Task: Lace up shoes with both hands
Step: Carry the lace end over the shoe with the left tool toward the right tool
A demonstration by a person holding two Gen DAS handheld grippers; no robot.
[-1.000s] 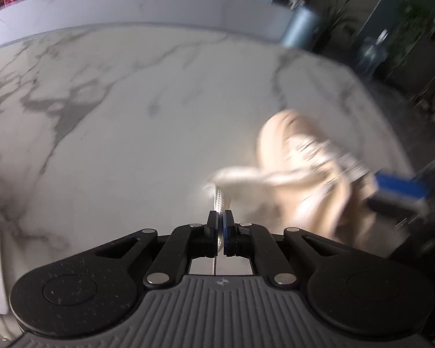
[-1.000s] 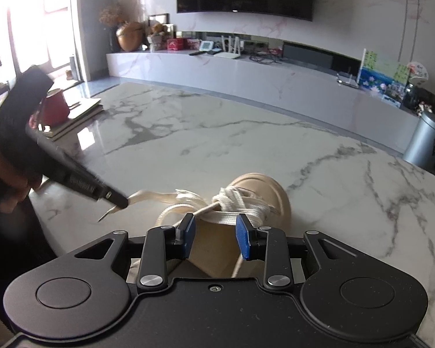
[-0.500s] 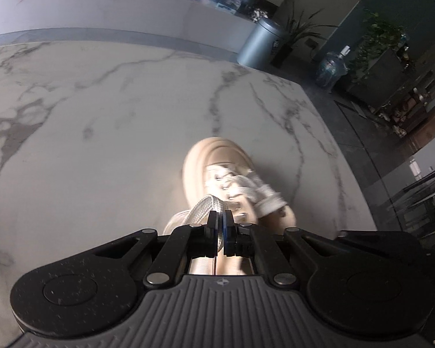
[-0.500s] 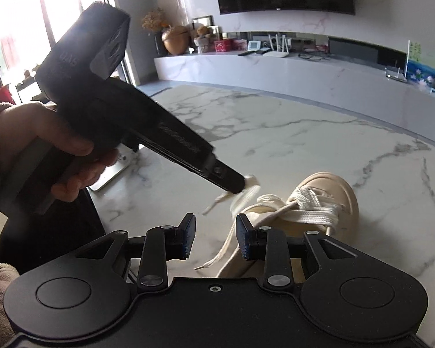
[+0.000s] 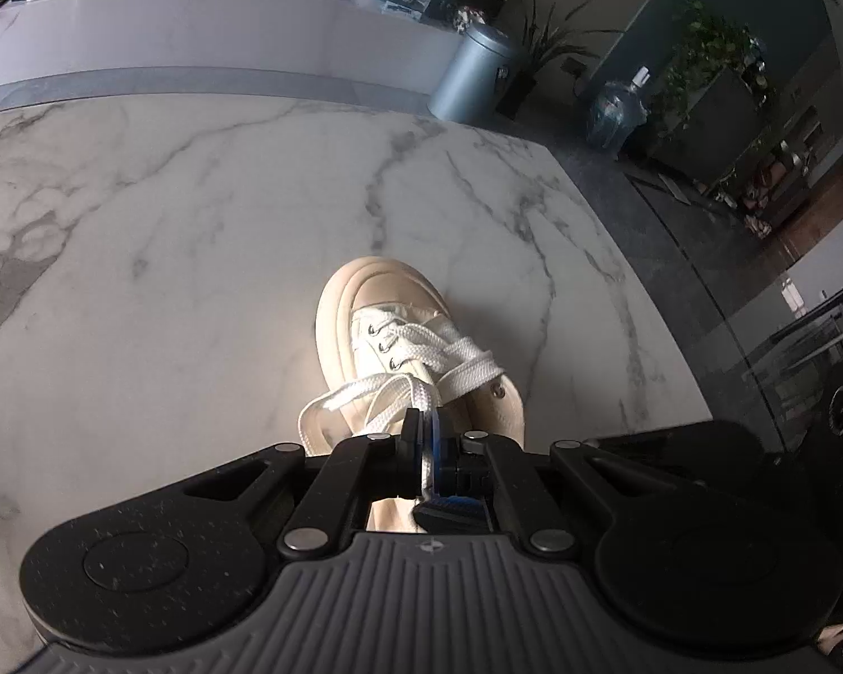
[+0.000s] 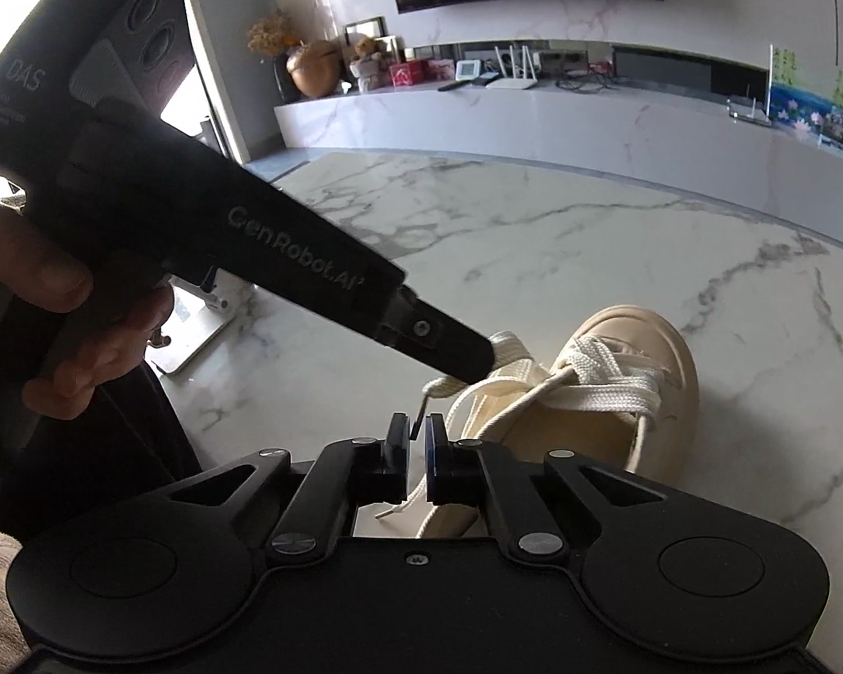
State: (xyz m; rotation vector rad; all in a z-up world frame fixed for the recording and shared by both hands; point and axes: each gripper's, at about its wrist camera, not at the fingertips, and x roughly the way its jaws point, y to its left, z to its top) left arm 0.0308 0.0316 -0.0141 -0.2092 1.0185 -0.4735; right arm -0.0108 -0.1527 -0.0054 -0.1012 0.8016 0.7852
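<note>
A living room with a wall-mounted TV and a long marble ledge lies behind the marble counter (image 6: 618, 258), on which one beige shoe (image 5: 365, 303) stands, toe pointing away from both cameras.

The left gripper (image 5: 428, 443) has its jaws pressed together on a flat white lace (image 5: 399, 393), near the top eyelets. The right gripper (image 6: 416, 438) has its jaws only a sliver apart around the dark lace tip (image 6: 416, 421); whether they grip it cannot be told.

The lower eyelets are already crossed, and loose lace loops beside the tongue.

The risks, as judged:
- The thin tip may slip from the right jaws if they are not truly closed on it.
- The two tools sit very close, so a sideways move could knock them together.
- A hard pull from the left may drag the light shoe across the slick counter or cinch the crossings unevenly.
</note>
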